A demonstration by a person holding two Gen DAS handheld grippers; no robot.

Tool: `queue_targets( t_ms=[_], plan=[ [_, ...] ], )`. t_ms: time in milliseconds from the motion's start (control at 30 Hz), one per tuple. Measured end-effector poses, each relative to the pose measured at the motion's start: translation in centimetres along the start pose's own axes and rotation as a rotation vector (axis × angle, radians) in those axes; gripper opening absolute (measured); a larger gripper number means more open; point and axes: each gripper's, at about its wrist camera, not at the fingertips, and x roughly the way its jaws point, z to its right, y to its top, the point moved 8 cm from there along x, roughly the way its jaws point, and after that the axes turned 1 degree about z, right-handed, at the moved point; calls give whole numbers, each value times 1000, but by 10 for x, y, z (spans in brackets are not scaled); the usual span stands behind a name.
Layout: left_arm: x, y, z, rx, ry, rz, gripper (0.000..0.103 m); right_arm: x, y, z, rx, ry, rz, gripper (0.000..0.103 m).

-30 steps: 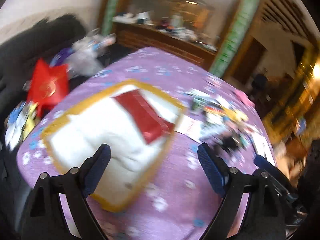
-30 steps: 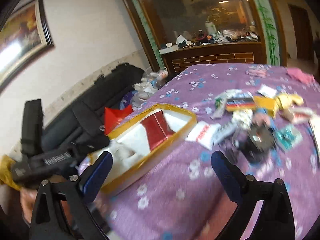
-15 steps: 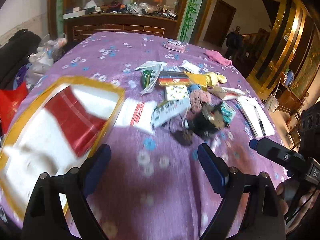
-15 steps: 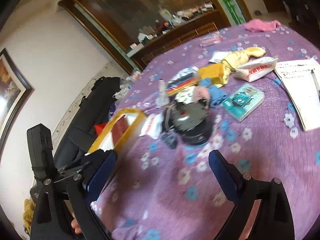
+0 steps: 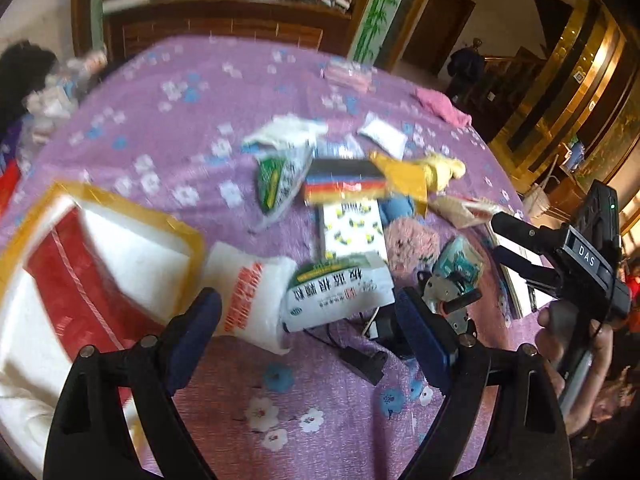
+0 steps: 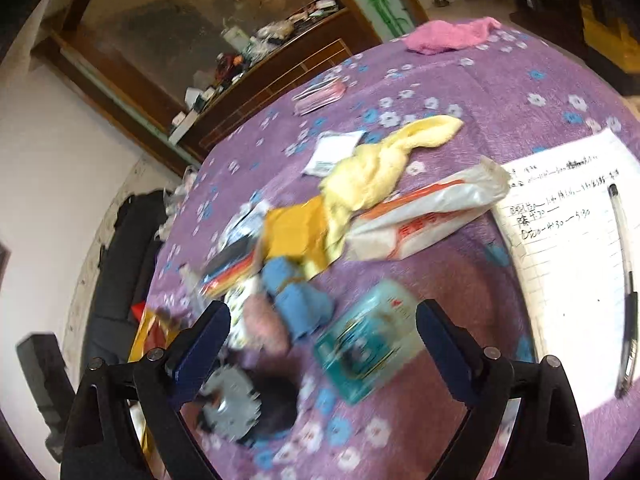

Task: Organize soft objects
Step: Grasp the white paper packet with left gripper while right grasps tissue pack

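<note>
From my left wrist camera, my left gripper (image 5: 308,334) hangs with its jaws spread wide and nothing between them, above the near part of the table (image 5: 192,104) with its purple flowered cloth. Just under the gap lie a white packet with red print (image 5: 250,300) and a white-and-green medicine bag (image 5: 340,292), the two touching. At the table's left edge sits a gold-rimmed box (image 5: 120,204) with white lining and a red panel inside. Toward the middle lies a heap: a striped pack of coloured sheets (image 5: 344,186), a yellow cloth (image 5: 440,170), a blue cloth (image 5: 396,208) and a fuzzy pink ball (image 5: 412,240) close together. A pink cloth (image 5: 442,106) lies apart at the far right edge. My right gripper (image 5: 520,240) shows at the right, side-on.

From my right wrist camera, my right gripper (image 6: 322,346) is also spread wide and empty. Between and just beyond its fingers lie the blue cloth (image 6: 300,300), the fuzzy pink ball (image 6: 266,320) and a teal packet (image 6: 368,348). A grey metal motor (image 6: 236,404) lies near the left finger. Farther out the yellow cloth (image 6: 384,164) drapes over an orange-yellow fold and touches a long white packet (image 6: 432,212). A notebook (image 6: 568,264) with a pen (image 6: 624,280) on it lies at the right edge. The pink cloth (image 6: 448,36) lies at the far edge.
</note>
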Motion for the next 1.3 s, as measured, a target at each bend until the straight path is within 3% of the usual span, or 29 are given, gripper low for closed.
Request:
queue_targets(
  t_ms=[133, 267, 467, 633, 733, 833, 900, 1033, 1133, 1300],
  plan=[
    [14, 1, 0, -50, -41, -28, 89, -4, 5, 2, -24, 38, 40, 95],
    [29, 8, 10, -34, -38, -50, 89, 3, 11, 2, -33, 44, 27, 94],
    [50, 14, 1, -72, -10, -95, 87, 24, -25, -17, -82, 9, 6, 89],
    [36, 10, 9, -47, -44, -92, 55, 24, -35, -25, -98, 7, 0, 89],
    [20, 13, 4, -67, -52, -64, 44, 21, -38, -21, -107, -8, 3, 89],
    [4, 20, -11, -58, 53, 13, 44, 26, -36, -22, -105, 15, -2, 89],
    [-1, 21, -23, -85, 83, 33, 44, 26, -35, -24, -108, 21, 2, 89],
    [18, 13, -20, -67, 3, -30, 44, 27, -27, -22, -85, 62, 2, 89],
    [33, 8, -19, -91, 16, -39, 44, 22, -16, -14, -47, 54, 4, 89],
    [46, 14, -16, -83, 47, 23, 44, 19, 18, 11, 3, -90, 13, 90]
  ],
)
